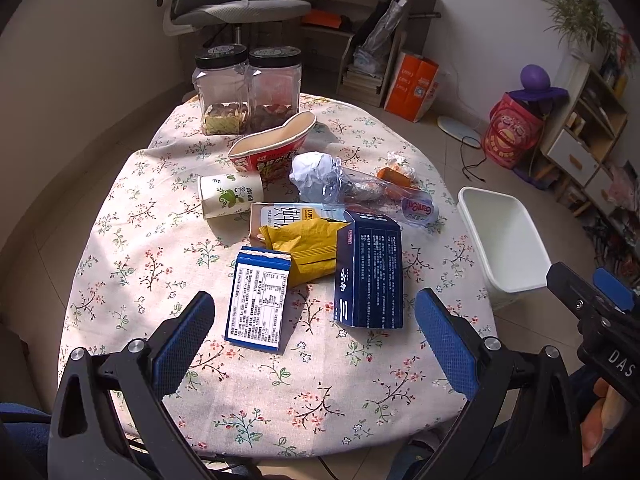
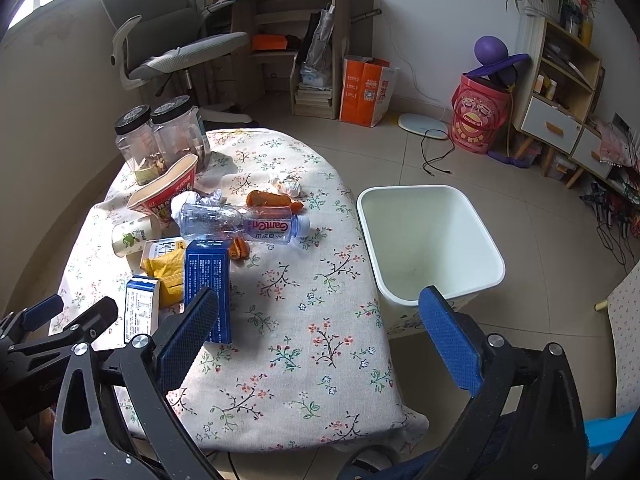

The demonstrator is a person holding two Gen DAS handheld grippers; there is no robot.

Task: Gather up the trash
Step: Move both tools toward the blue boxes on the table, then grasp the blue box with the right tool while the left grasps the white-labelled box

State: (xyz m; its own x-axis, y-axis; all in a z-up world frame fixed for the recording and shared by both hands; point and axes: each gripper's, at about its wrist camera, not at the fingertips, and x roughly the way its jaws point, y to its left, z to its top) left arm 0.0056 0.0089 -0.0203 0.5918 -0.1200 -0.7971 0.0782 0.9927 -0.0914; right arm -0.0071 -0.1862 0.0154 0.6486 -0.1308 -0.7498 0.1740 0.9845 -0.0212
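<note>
1. Left gripper (image 1: 314, 344): jaws spread wide, nothing between the pads, hovering over the near part of the table (image 1: 280, 408), pointed toward the small blue-and-white carton (image 1: 258, 298).
2. Right gripper (image 2: 318, 338): also released and empty, jaws wide; left pad sits in front of the dark blue box (image 2: 208, 280) in that view, right pad over the near rim of the white bin (image 2: 430, 240). No contact w/ anything.
3. Trash is all on the floral cloth, none in the bin yet, so task looks barely begun. Nearest: small carton lying flat, label up; dark blue box just beside it to the right.
4. Behind those: yellow wrapper (image 1: 310, 246) on a milk carton (image 1: 280, 214), paper cup (image 1: 230, 196) on its side, crushed noodle bowl (image 1: 272, 148), crumpled paper ball (image 1: 312, 168), squashed clear bottle (image 2: 240, 222), orange scraps (image 2: 268, 199), small white wad (image 2: 289, 185).
5. Two lidded jars (image 1: 248, 92) at the far end hold food; prob. not trash.
6. Bin stands on the floor just beside the table's right edge, looks empty.
7. Handling, my guess: cartons light, stiff-ish but crushable — pinch across the short sides, moderate squeeze. Wrapper is thin, soft; grab a bunched fold. Bottle is slick, springy; take the neck or the crushed waist. Paper ball and cup are feather-light, so easy to knock away.
</note>
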